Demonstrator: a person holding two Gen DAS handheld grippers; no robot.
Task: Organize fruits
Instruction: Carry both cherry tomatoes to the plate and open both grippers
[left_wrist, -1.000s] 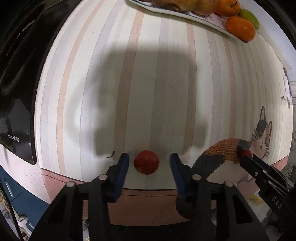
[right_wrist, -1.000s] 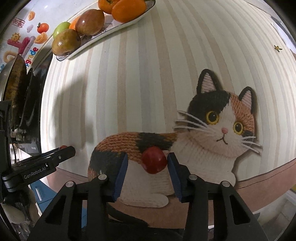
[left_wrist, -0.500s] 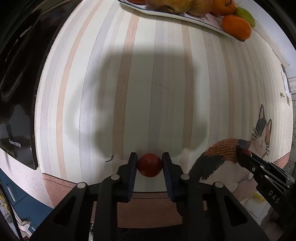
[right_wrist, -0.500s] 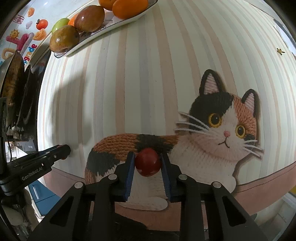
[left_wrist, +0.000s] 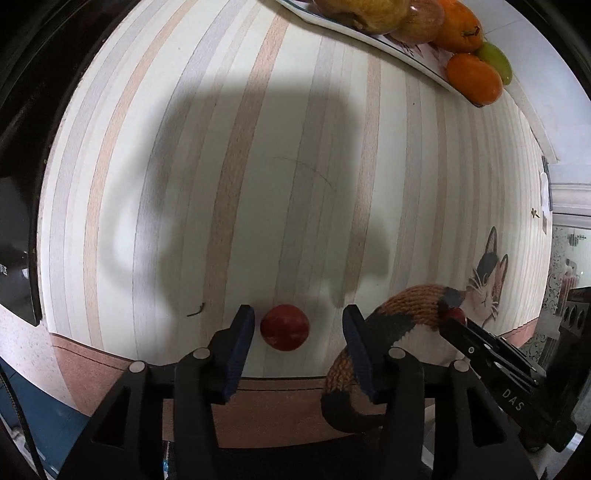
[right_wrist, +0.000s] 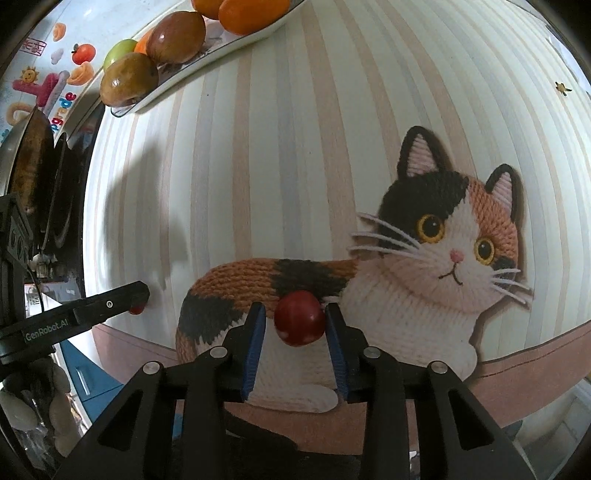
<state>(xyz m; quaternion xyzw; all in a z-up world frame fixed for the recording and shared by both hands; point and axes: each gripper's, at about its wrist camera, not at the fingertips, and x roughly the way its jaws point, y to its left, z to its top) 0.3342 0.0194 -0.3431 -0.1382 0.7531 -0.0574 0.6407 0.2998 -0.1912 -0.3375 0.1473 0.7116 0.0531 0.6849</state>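
Note:
In the left wrist view a small red fruit (left_wrist: 284, 327) lies on the striped mat between the fingers of my left gripper (left_wrist: 298, 325), which is open; the fruit sits nearer the left pad. In the right wrist view a second small red fruit (right_wrist: 300, 322) lies on the cat picture between the fingers of my right gripper (right_wrist: 295, 320). The right pad touches it and a small gap shows at the left pad, so the jaws stand slightly open. A white plate (right_wrist: 192, 75) with oranges, mangoes and a green fruit stands at the far edge; it also shows in the left wrist view (left_wrist: 406, 55).
The striped mat (left_wrist: 258, 166) with a knitted cat picture (right_wrist: 424, 266) covers the table. A dark stovetop (left_wrist: 22, 184) borders the mat on the left. The mat's front edge lies just under both grippers. Each gripper shows in the other's view.
Half a second ago both grippers were closed on their red fruits. Now the left jaws have opened wide and the right jaws have loosened. Both fruits rest on the mat.

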